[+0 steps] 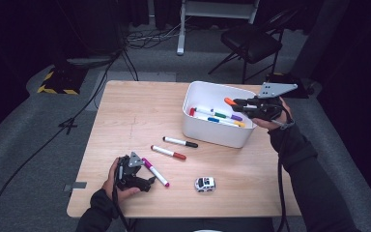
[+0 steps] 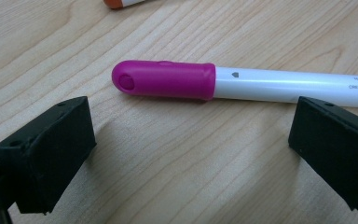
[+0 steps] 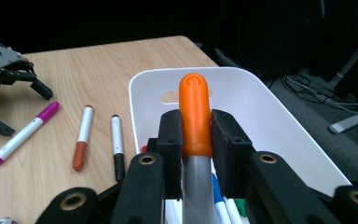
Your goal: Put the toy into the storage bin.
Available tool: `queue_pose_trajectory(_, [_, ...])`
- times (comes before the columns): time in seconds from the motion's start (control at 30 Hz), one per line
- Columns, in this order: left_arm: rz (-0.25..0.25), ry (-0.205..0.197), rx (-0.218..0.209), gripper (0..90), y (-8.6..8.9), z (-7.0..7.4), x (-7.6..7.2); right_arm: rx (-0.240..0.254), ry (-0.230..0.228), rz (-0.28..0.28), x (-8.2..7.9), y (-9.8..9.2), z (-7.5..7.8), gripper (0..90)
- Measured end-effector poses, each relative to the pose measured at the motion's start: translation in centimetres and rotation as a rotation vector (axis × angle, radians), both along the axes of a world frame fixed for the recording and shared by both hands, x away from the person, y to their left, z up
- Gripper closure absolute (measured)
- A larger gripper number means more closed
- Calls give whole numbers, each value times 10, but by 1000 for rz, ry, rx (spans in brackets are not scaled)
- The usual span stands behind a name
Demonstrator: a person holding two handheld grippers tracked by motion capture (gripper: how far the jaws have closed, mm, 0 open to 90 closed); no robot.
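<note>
Your worktop (image 1: 140,111) is evenly lit from above against dark surroundings; shadows are soft, near jaws slightly blurred.

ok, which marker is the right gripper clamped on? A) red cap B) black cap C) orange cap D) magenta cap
C: in the right gripper view the right gripper has its jaws closed on the orange-capped marker, held over the white bin; the magenta marker, red marker and black marker lie on the table.
</note>
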State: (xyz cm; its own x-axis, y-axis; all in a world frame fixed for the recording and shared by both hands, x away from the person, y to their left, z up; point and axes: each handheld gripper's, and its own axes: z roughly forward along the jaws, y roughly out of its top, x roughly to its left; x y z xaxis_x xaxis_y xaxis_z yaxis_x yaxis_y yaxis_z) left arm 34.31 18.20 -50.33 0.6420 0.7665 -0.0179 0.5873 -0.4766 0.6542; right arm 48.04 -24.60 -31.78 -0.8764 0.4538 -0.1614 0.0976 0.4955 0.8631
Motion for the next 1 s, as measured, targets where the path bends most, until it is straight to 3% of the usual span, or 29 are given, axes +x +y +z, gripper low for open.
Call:
queue_pose_trajectory(0.2, [0, -1, 0, 5, 0, 0, 0, -28, 26, -16, 16, 11, -5, 745])
queue_pose_trajectory(0.47, [0, 0, 0, 5, 0, 0, 0, -116, 57, -34, 32, 24, -20, 745])
queue_pose_trajectory(0.77, [0, 0, 0, 5, 0, 0, 0, -250, 107, -17, 39, 19, -38, 744])
queue_pose_trajectory(0.87, [-1, 1, 1, 5, 0, 0, 0, -264, 134, 6, 40, 16, -41, 744])
queue_pose_trajectory(1.0, [-2, 1, 1, 5, 0, 0, 0, -314, 155, -19, 42, 17, -44, 743])
